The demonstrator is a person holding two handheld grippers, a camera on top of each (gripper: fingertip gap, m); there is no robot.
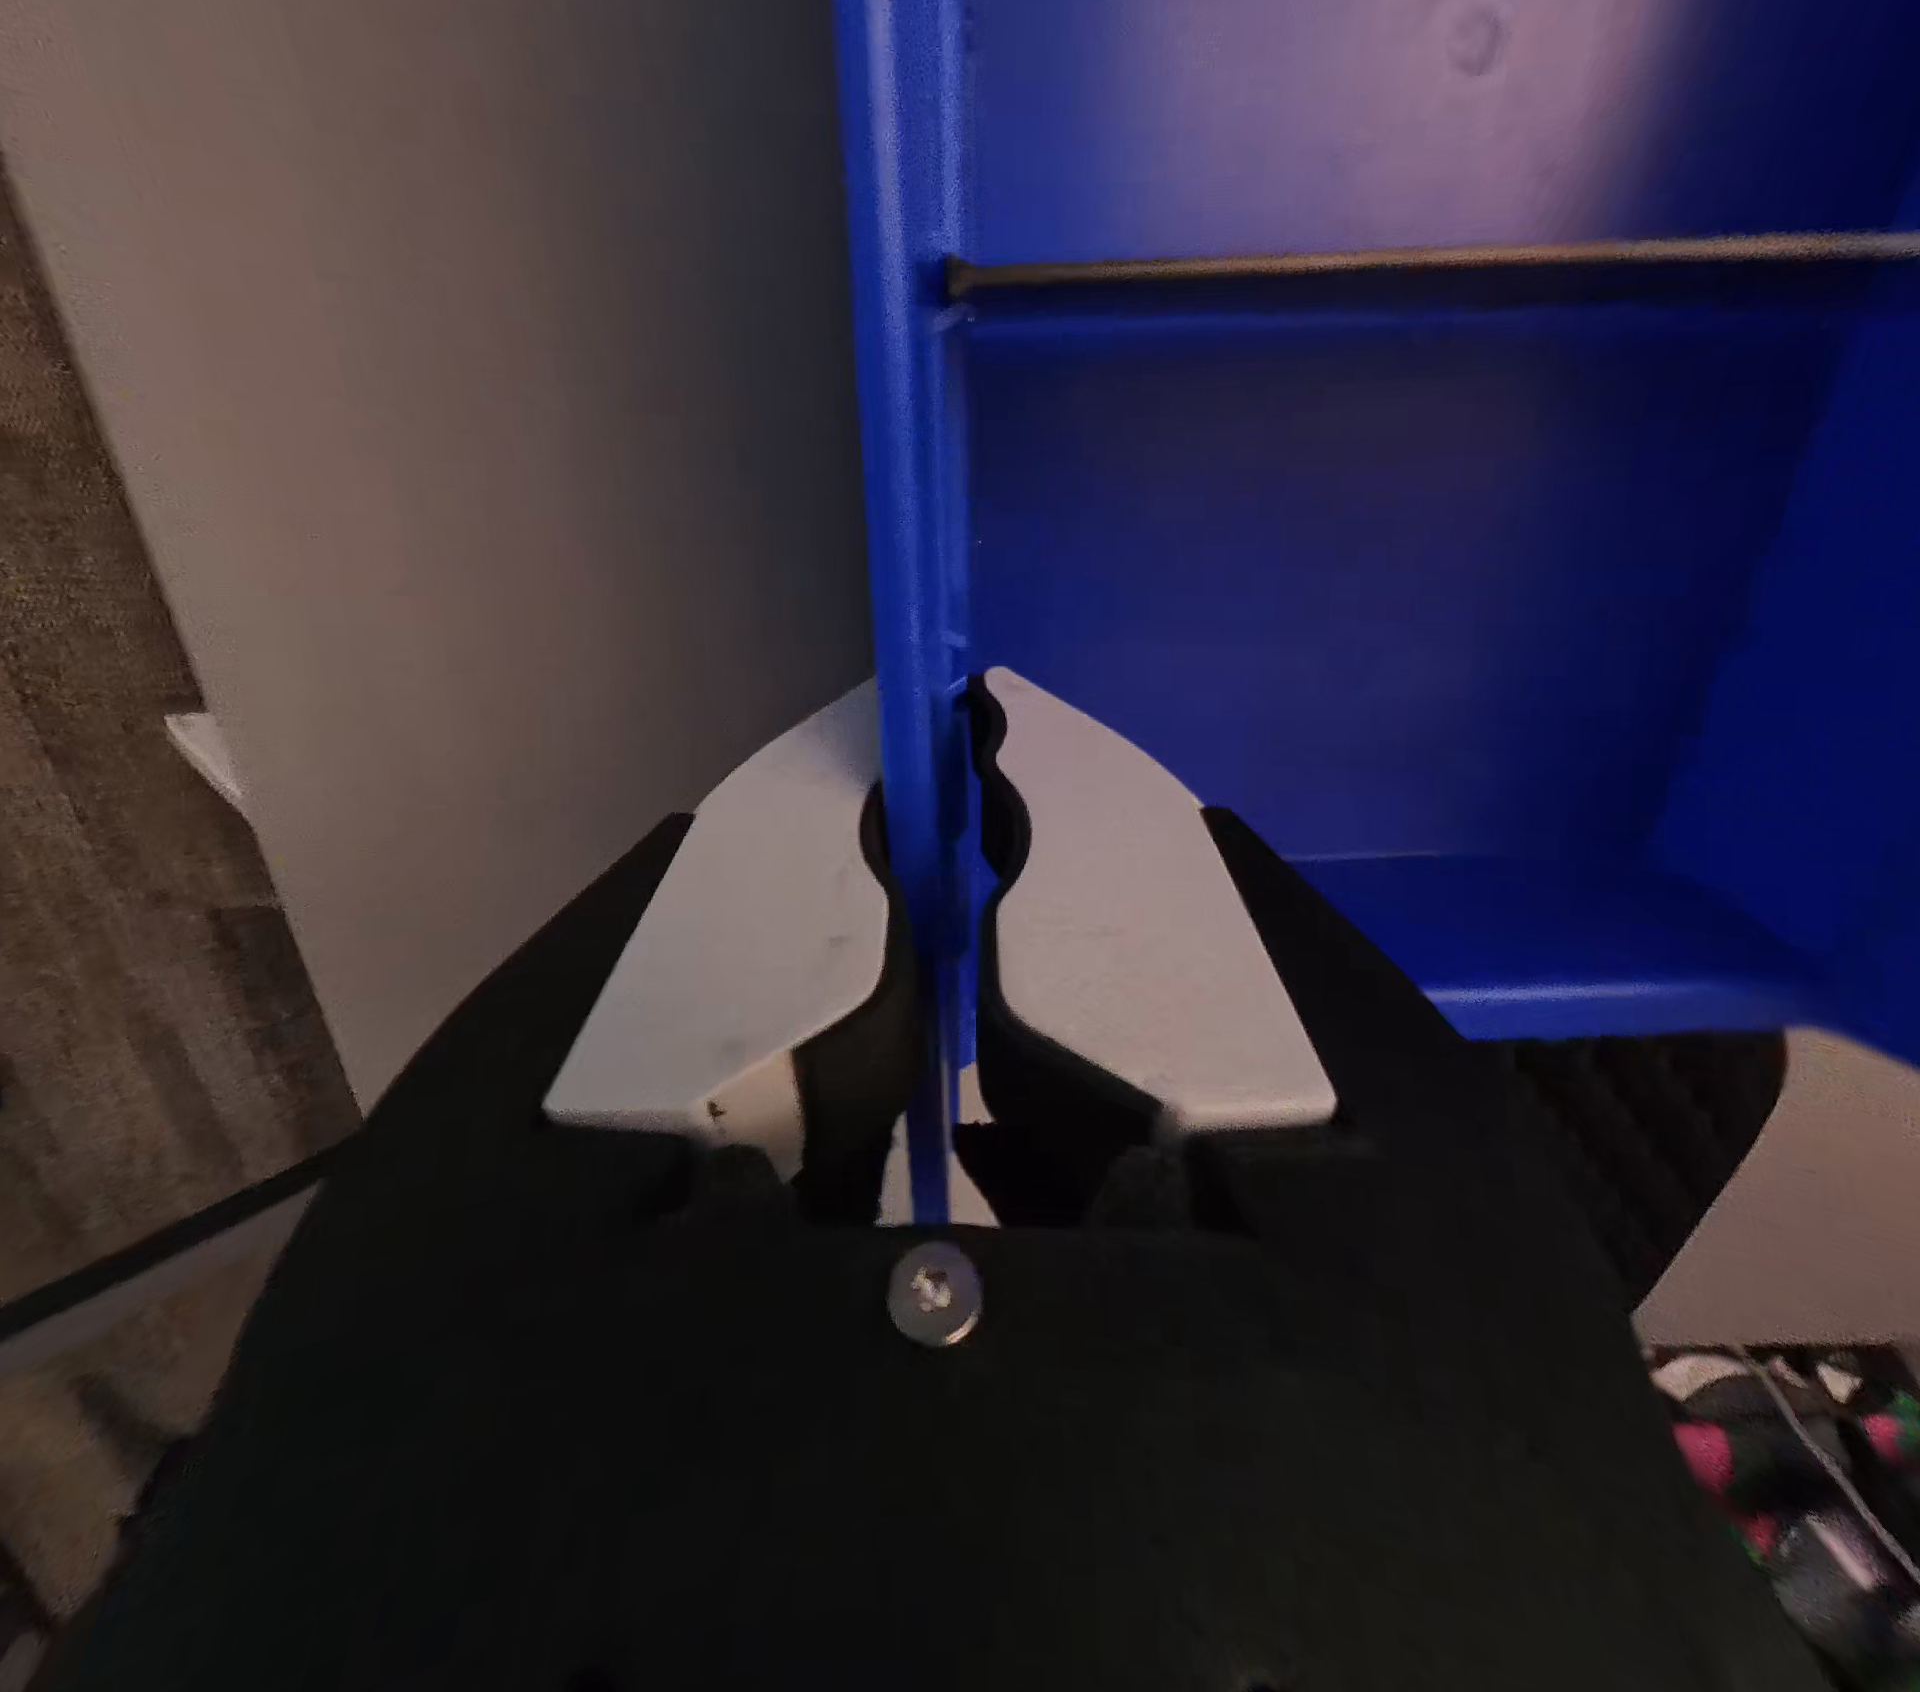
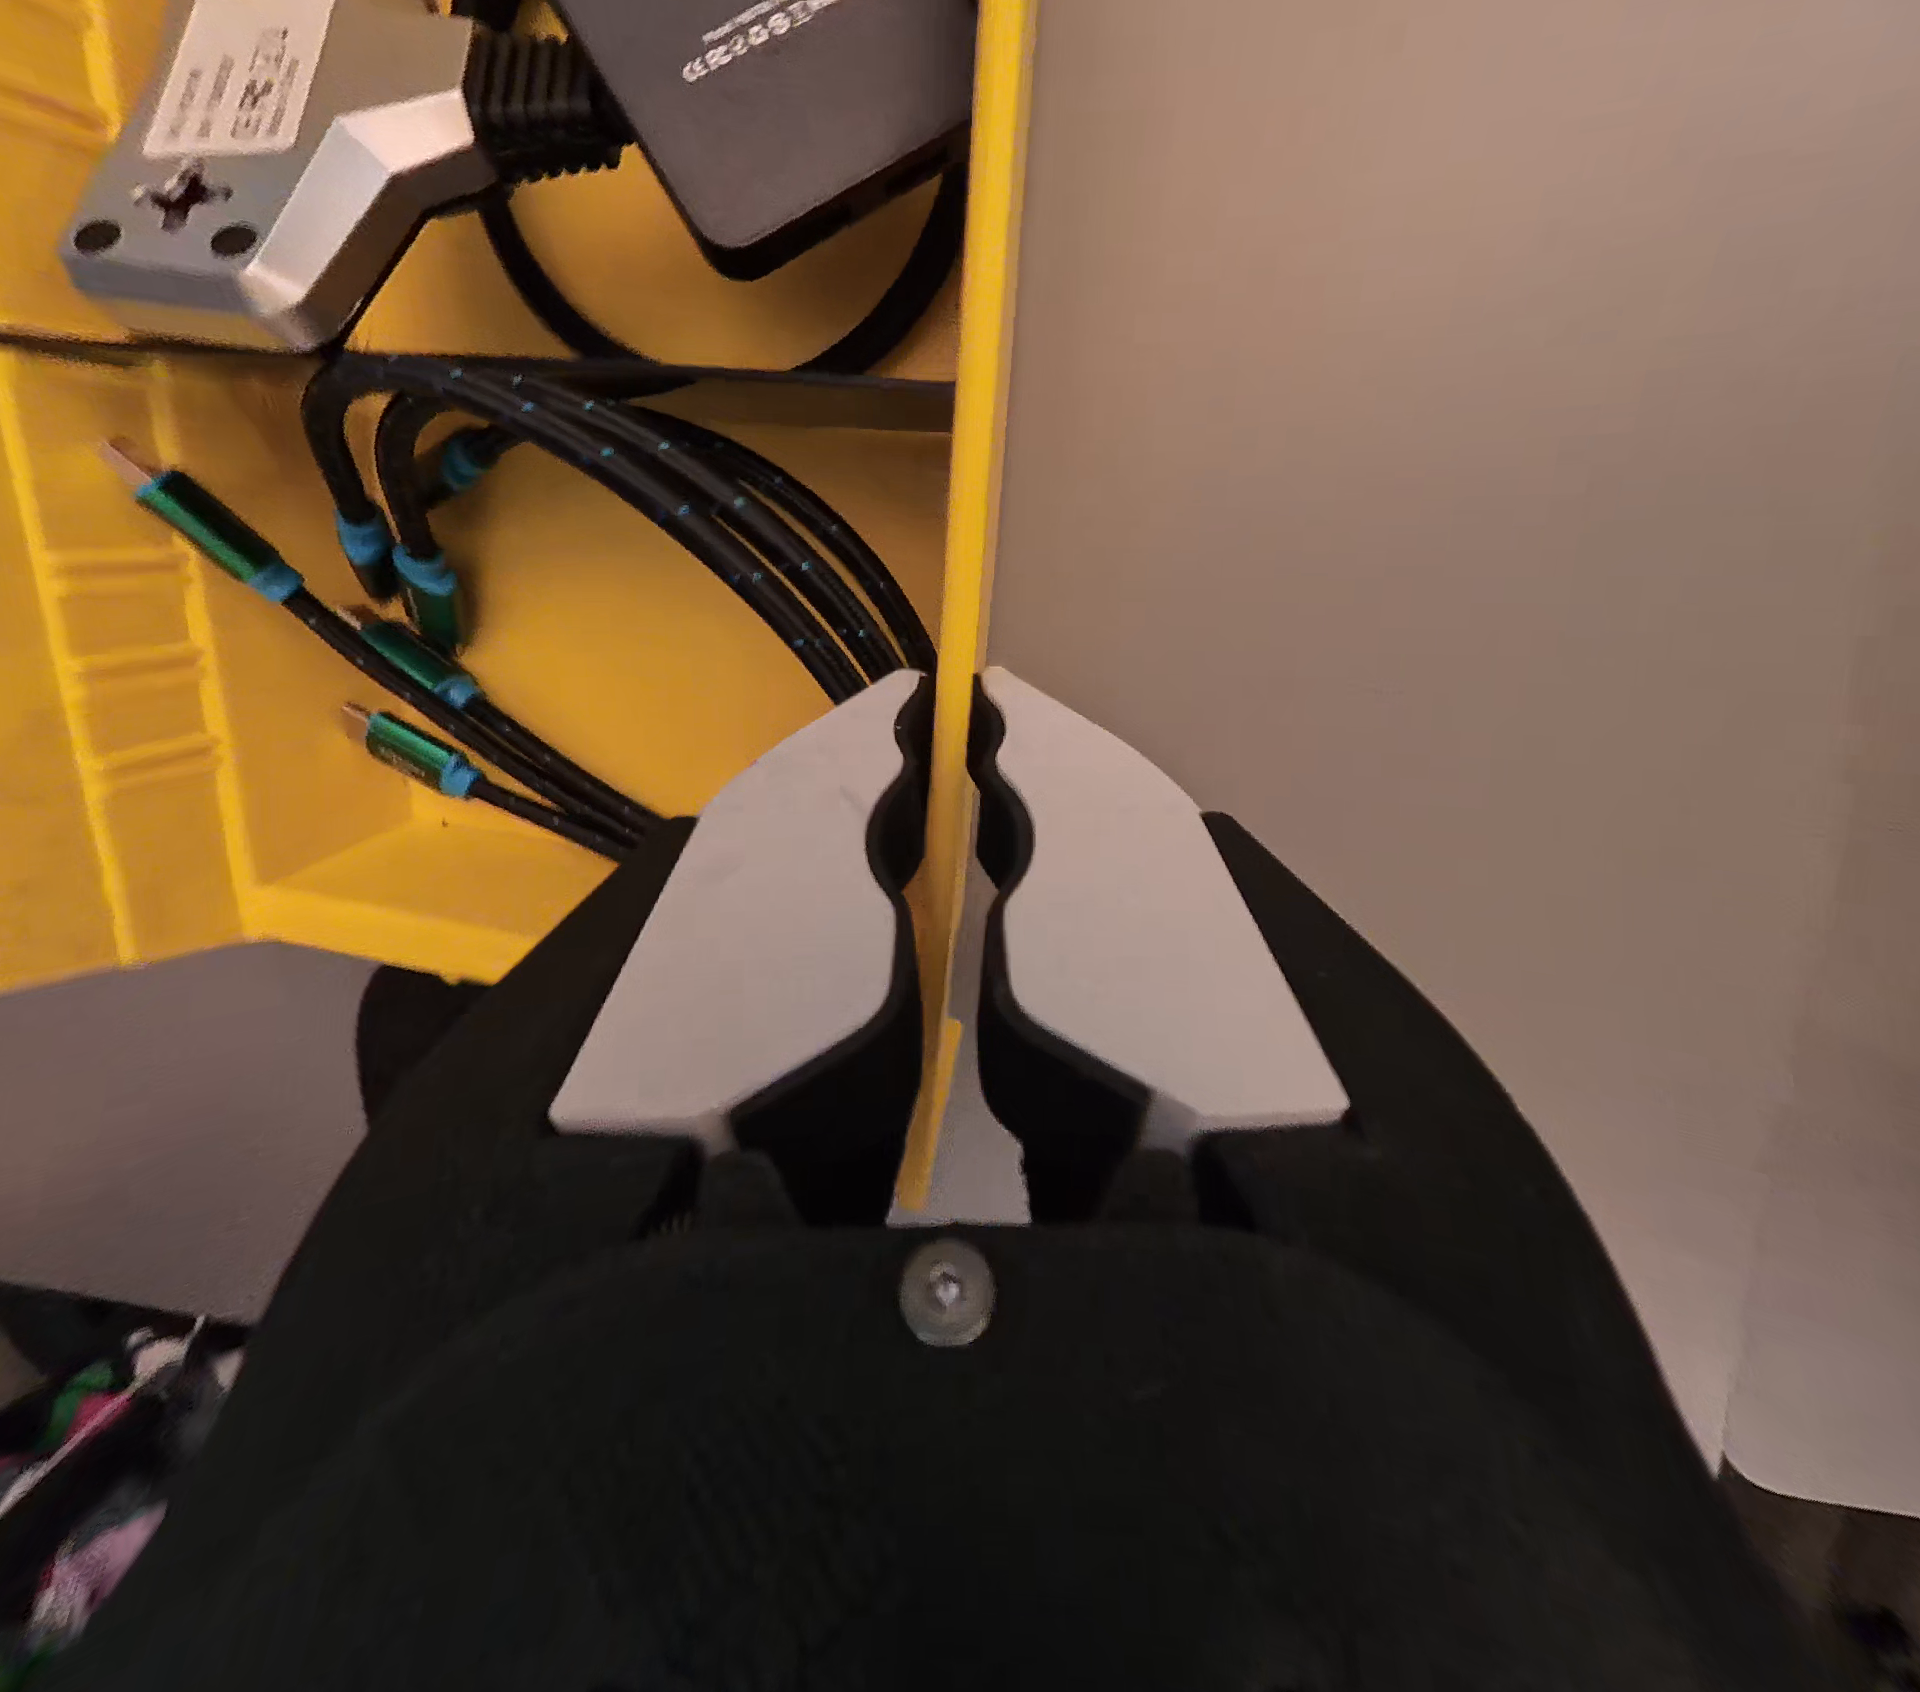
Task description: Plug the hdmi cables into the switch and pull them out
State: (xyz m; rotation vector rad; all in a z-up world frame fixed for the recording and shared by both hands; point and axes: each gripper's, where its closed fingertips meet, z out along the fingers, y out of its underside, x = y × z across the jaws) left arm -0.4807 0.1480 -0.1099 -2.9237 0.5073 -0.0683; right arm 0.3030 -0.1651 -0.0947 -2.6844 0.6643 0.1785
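The left gripper (image 1: 940, 707) has its fingers pinching the blue bin's (image 1: 1403, 551) wall. The right gripper (image 2: 951, 697) pinches the yellow bin's (image 2: 982, 292) wall. Inside the yellow bin, the silver switch (image 2: 270, 125) lies beyond a divider, the HDMI cables (image 2: 623, 499) nearer, beside a grey box (image 2: 748, 42).

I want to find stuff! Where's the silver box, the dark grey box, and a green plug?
silver box (image 2: 265, 136): right wrist view, labelled top face.
dark grey box (image 2: 753, 47): right wrist view, flat top.
green plug (image 2: 213, 536): right wrist view, metal shell.
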